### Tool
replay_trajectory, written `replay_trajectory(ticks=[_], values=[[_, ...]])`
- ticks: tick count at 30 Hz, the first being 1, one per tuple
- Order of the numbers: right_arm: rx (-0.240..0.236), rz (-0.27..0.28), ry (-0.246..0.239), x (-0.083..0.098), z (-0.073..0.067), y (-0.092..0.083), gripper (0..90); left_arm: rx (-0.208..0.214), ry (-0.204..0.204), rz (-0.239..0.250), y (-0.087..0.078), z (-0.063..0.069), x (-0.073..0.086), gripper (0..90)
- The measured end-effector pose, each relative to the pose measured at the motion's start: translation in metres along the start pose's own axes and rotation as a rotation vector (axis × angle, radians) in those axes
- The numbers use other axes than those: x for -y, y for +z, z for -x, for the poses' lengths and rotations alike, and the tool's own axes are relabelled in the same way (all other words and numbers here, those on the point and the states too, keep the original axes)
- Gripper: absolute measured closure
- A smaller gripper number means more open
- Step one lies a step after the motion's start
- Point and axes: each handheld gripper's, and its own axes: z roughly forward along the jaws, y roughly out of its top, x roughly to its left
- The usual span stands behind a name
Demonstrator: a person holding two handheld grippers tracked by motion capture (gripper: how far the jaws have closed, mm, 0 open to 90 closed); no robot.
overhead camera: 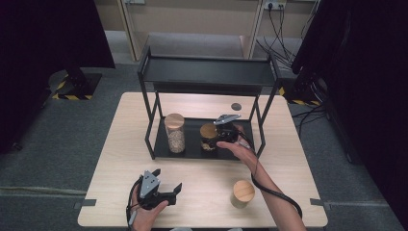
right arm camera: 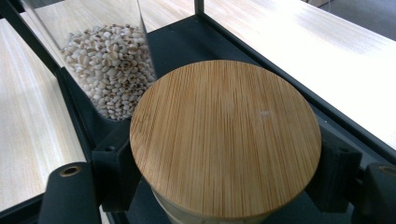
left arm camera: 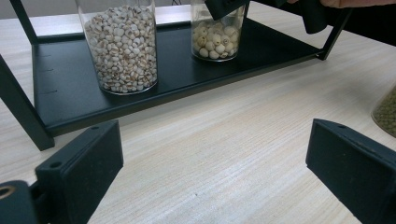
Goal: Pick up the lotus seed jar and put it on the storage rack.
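Note:
A short glass jar (overhead camera: 208,131) with a bamboo lid (right arm camera: 225,137) and pale round seeds inside (left arm camera: 217,42) stands on the lower shelf of a black rack (overhead camera: 192,153). My right gripper (overhead camera: 217,137) reaches under the top shelf and is shut on this jar, one black jaw on either side just below the lid (right arm camera: 224,177). A taller jar of white grains (overhead camera: 175,134) (left arm camera: 123,46) (right arm camera: 105,70) stands to its left on the same shelf. My left gripper (overhead camera: 167,181) rests near the table's front left, open with nothing between its fingers (left arm camera: 79,168).
A third jar with a bamboo lid (overhead camera: 243,192) stands on the table at the front right; its green contents (left arm camera: 386,112) edge into the left gripper view. The rack's posts (overhead camera: 153,122) and top shelf (overhead camera: 207,72) box in the lower shelf. A dark round spot (overhead camera: 235,106) marks the tabletop behind.

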Motion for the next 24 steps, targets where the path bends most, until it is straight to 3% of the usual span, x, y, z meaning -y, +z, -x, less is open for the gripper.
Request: replay_trajectory(ticks=[18,24], values=[[0.014,-0.01,0.01,0.0021,0.0011,0.0025,24.9,0.002,0.003,-0.002,0.0004,0.001,0.0,3.4],[0.04,-0.005,0.033,0.0001,-0.0029,-0.0012,11.4,0.0,0.003,-0.003,0.0003,0.0008,0.0,3.5]])
